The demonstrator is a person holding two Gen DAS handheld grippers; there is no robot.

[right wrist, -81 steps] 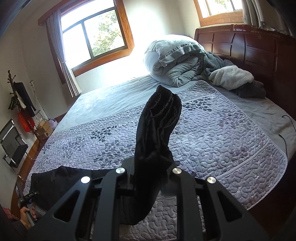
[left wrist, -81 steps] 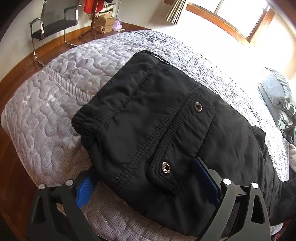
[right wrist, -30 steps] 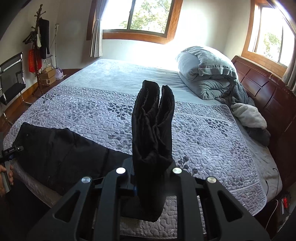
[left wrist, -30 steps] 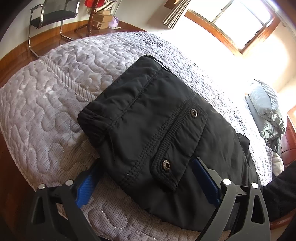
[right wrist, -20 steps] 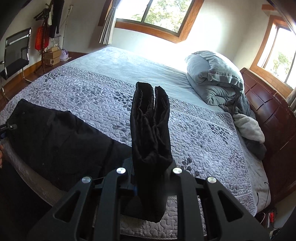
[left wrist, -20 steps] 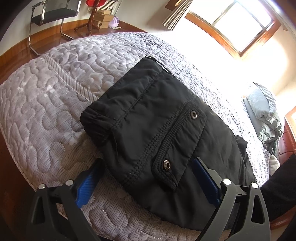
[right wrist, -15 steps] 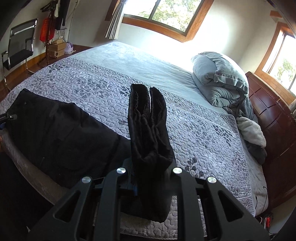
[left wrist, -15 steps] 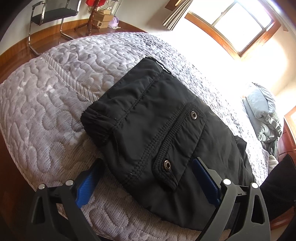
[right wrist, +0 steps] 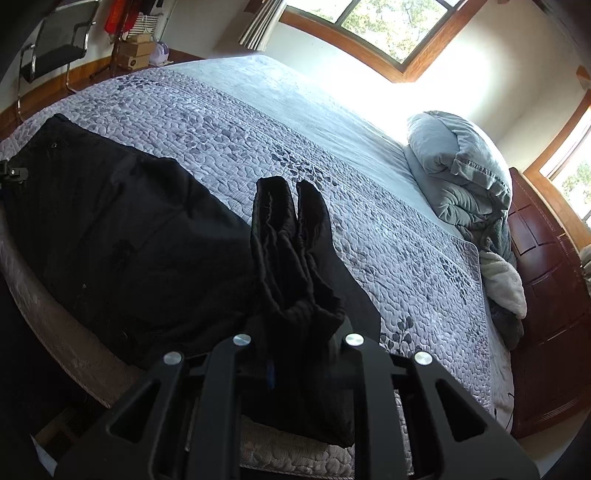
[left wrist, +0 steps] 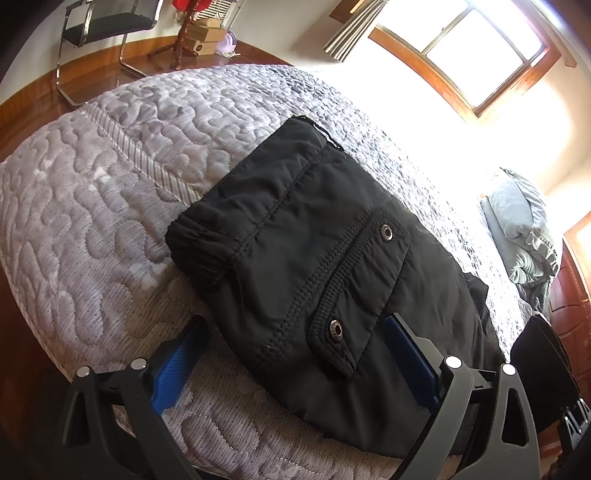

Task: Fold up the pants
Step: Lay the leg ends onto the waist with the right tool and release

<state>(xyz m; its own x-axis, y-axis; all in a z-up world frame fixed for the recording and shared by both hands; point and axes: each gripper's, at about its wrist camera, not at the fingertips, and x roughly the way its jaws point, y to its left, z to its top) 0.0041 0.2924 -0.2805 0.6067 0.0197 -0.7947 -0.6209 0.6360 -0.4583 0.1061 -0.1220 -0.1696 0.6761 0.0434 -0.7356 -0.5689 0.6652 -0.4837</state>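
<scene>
Above the bed (right wrist: 332,147), right hand-held gripper (right wrist: 295,354) clamps pants (right wrist: 291,258), angled downward.

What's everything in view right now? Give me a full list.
pants: one, black, waist end flat on the quilt, leg ends lifted in the right gripper
quilt: one, grey-lilac, covering the bed
duvet: one, grey-blue, bundled by the headboard
headboard: one, dark wood
chair: one, black and chrome, by the wall
boxes: a few, brown, stacked on the floor
left gripper: jaws open around the waist corner
right gripper: jaws shut on the leg ends
</scene>
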